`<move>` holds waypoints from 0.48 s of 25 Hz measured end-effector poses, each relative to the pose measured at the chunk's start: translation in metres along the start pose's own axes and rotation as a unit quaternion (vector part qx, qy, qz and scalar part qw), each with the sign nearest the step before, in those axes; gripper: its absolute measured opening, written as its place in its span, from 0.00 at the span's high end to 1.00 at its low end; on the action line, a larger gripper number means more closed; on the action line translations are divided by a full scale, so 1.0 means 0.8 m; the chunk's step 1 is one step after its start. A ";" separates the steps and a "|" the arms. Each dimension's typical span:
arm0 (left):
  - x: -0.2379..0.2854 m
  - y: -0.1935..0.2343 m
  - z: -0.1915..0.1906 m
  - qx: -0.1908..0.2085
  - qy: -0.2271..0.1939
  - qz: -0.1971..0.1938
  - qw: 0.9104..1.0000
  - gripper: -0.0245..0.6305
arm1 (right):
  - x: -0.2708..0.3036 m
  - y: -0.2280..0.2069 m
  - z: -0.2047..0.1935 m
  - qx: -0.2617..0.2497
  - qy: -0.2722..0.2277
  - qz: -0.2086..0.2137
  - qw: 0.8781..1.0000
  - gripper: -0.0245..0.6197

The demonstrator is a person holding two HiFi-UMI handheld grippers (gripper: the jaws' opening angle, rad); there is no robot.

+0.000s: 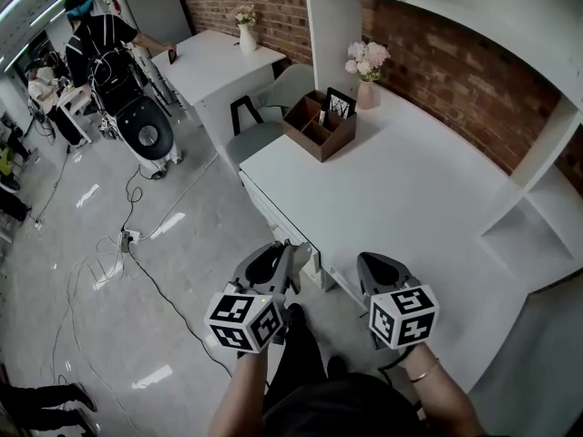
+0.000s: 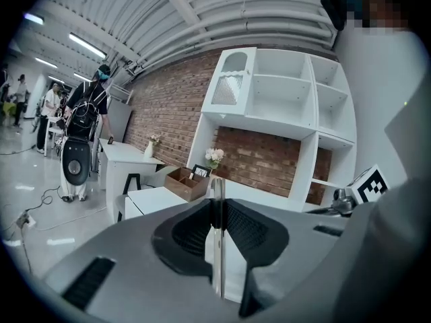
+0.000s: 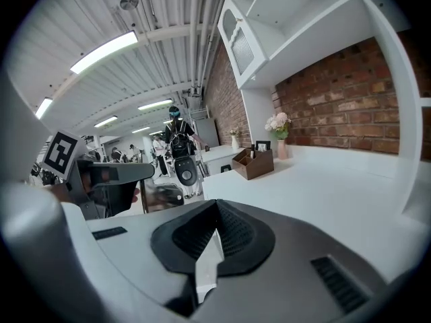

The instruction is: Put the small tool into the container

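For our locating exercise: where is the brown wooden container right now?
In the head view, the wooden container sits at the far left corner of the white table, just left of the pink flower vase by the brick wall.

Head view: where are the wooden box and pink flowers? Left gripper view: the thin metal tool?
Wooden box (image 1: 339,139): head view, its near side wall.
Pink flowers (image 1: 367,59): head view, the blossoms.
Thin metal tool (image 2: 217,188): left gripper view, its upper tip.
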State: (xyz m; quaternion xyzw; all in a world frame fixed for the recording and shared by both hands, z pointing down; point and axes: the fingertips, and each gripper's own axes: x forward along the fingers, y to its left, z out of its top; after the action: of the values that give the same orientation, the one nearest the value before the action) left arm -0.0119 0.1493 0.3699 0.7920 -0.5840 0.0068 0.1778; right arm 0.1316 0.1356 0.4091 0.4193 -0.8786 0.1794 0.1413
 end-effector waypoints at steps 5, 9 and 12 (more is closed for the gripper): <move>0.048 0.049 0.020 -0.006 0.005 -0.017 1.000 0.86 | 0.064 -0.005 0.025 0.005 0.001 -0.013 1.000 0.96; 0.081 0.089 0.035 -0.005 0.016 -0.031 0.999 0.86 | 0.118 0.000 0.042 0.010 0.007 -0.025 1.000 0.96; 0.104 0.120 0.044 -0.009 0.022 -0.039 0.999 0.86 | 0.156 0.005 0.052 0.010 0.015 -0.032 0.999 0.96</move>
State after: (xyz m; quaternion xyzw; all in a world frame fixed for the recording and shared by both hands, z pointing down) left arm -0.0811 0.0379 0.3810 0.8122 -0.5488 0.0114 0.1978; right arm 0.0486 0.0341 0.4209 0.4462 -0.8604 0.1901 0.1561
